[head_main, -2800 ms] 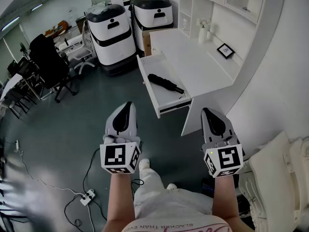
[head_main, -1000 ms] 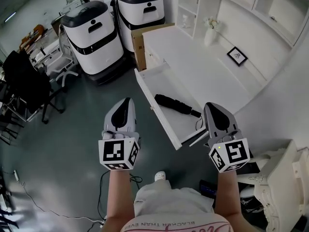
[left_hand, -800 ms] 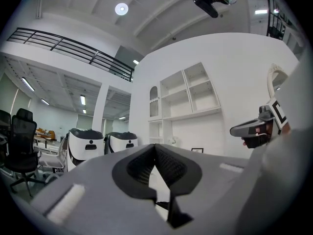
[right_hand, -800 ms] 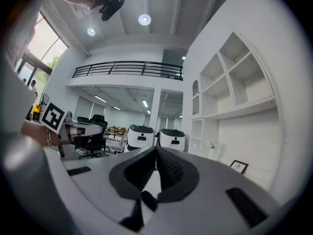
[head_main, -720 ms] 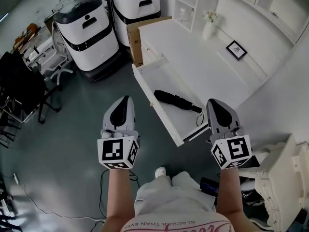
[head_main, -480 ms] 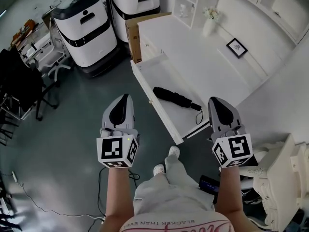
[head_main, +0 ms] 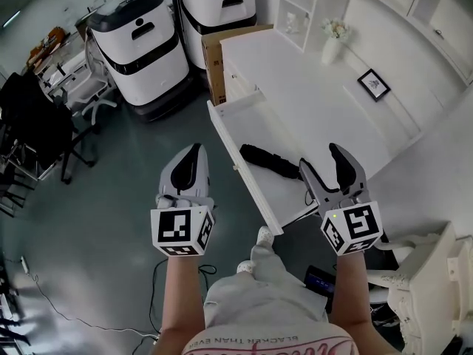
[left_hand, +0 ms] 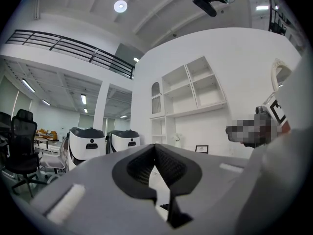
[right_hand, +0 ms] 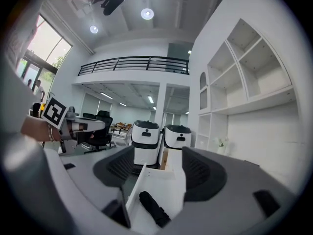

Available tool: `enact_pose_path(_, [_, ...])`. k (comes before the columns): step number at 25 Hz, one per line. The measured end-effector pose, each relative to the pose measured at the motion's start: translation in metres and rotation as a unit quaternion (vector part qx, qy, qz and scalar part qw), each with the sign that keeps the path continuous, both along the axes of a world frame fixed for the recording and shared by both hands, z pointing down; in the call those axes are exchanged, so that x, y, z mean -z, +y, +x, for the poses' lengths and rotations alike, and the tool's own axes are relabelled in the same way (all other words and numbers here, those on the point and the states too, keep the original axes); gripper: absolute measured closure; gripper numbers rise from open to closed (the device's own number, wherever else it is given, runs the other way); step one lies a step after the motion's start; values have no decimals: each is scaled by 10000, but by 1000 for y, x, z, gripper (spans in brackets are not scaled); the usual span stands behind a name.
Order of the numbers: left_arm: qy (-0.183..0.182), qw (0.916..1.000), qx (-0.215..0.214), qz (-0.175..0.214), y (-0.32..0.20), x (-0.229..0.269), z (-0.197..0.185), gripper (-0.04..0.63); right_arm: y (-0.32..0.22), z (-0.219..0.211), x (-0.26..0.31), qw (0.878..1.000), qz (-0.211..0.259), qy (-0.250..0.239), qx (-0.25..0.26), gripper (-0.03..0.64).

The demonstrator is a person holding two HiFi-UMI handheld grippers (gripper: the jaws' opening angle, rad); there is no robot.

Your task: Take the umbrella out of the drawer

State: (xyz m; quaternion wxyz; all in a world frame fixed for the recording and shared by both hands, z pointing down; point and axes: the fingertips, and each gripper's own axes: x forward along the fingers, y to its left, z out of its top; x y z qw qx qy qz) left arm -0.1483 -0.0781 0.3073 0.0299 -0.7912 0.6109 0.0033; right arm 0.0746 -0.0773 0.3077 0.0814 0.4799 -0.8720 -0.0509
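Two tools up: left hand-held gripper (head_main: 191,154) closed, empty; right hand-held gripper (head_main: 322,158) by drawer (head_main: 247,120) near corner, jaws just opening, nothing between them. Umbrella (head_main: 270,161) lies inside drawer, untouched. Risk: round folded body may roll or slip if pinched off-centre. Shirt (head_main: 266,339) print reads "BLACKER THAN", rest cut off

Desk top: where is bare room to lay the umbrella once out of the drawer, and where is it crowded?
Bare: the desk top from the drawer edge to the vase and picture frame. Also the drawer's far half, beyond the umbrella. Crowded: the wall edge, with those two.
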Motion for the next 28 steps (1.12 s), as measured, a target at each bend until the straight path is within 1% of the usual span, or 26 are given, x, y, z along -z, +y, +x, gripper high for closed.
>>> enact_pose_path(1, [-27, 10000, 19, 4, -5, 1, 1, 588, -7, 0, 1, 10000, 24, -32, -7, 314])
enact_pose_path(2, [-55, 10000, 37, 11, -11, 1, 2, 588, -14, 2, 2, 10000, 50, -60, -32, 287])
enact_pose_path(4, [-104, 9999, 73, 24, -23, 3, 5, 588, -30, 6, 4, 9999, 78, -84, -66, 261])
enact_pose_path(13, [-207, 9994, 268, 17, -86, 5, 14, 588, -103, 15, -3, 9997, -42, -184, 155, 258])
enact_pose_path(19, [-233, 9991, 352, -78, -120, 0, 21, 588, -140, 15, -14, 9990, -217, -68, 383, 258])
enact_pose_path(24, [-191, 9984, 450, -285, -138, -17, 24, 588, -162, 10, -48, 9960, -668, 108, 588, 258])
enact_pose_path(28, [-136, 9971, 573, -483, -143, -33, 21, 588, -171, 0, -82, 9908, -1078, 214, 791, 258])
